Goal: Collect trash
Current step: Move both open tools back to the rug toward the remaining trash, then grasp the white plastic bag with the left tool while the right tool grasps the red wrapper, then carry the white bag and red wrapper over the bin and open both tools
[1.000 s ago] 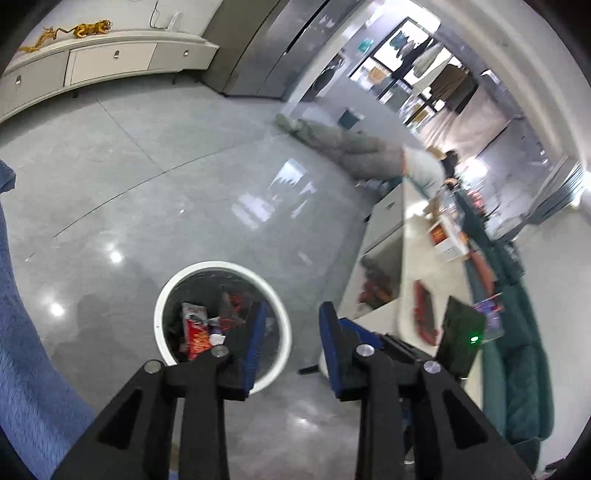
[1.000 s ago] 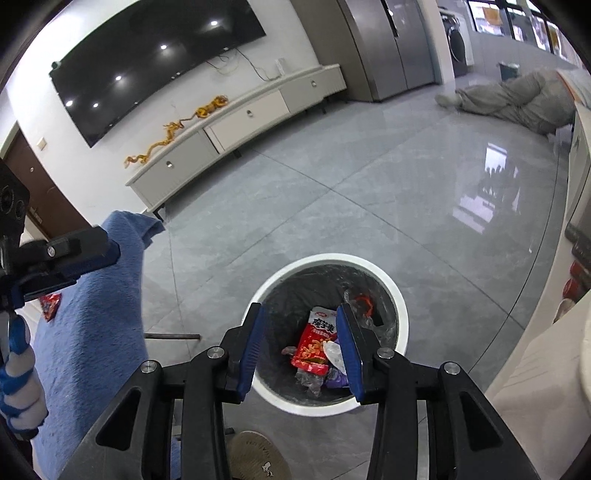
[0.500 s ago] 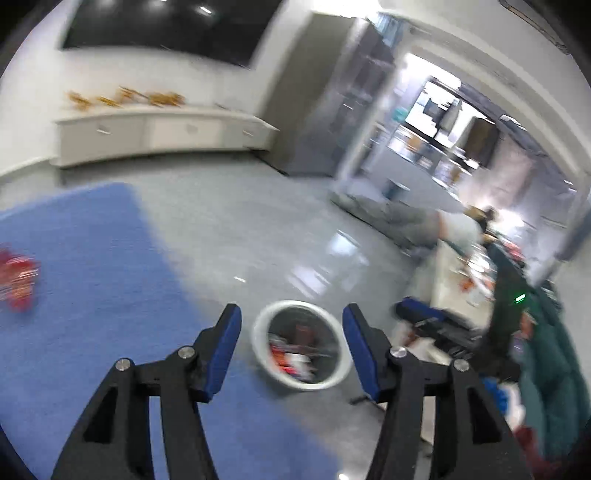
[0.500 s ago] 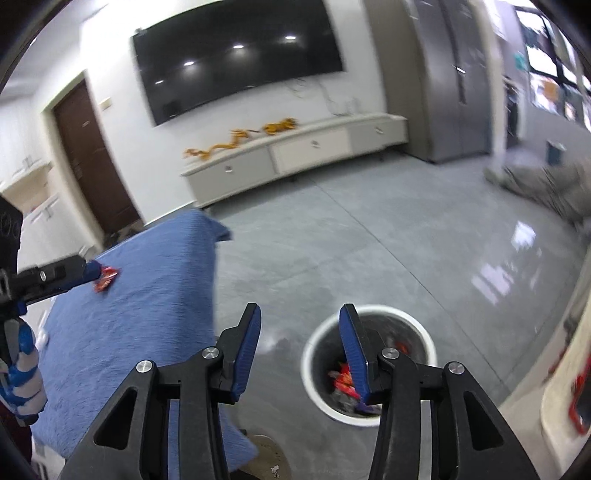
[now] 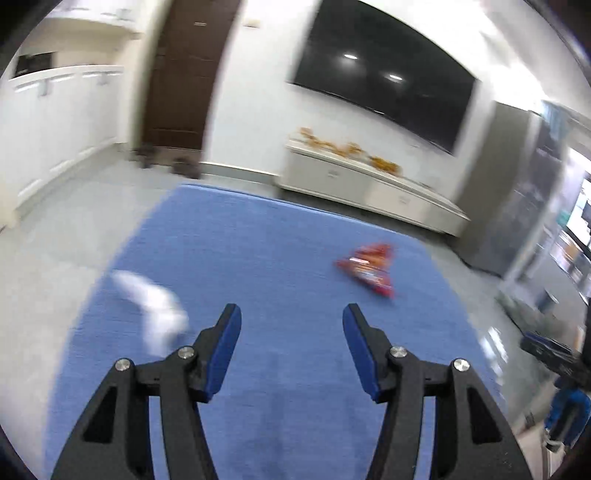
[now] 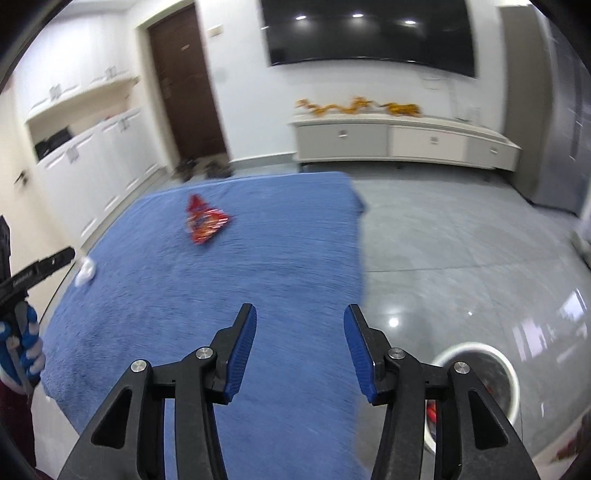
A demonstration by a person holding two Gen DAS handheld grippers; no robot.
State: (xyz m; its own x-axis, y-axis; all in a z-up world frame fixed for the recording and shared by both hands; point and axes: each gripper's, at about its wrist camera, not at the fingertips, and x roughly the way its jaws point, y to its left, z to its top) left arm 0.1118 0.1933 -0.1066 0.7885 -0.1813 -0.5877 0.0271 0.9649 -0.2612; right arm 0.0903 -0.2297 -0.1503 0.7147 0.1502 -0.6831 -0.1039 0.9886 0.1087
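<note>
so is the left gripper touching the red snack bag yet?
Apart. The left wrist view shows the left gripper open and empty, with bare blue cloth between its fingers and the red snack bag.

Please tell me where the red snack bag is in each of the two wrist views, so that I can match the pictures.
Left wrist view: the red snack bag lies right of centre on the blue cloth, beyond the right jaw.
Right wrist view: the red snack bag lies left of centre, far up the blue cloth.
Shared landmark: the dark wall screen above the low white cabinet.
</note>
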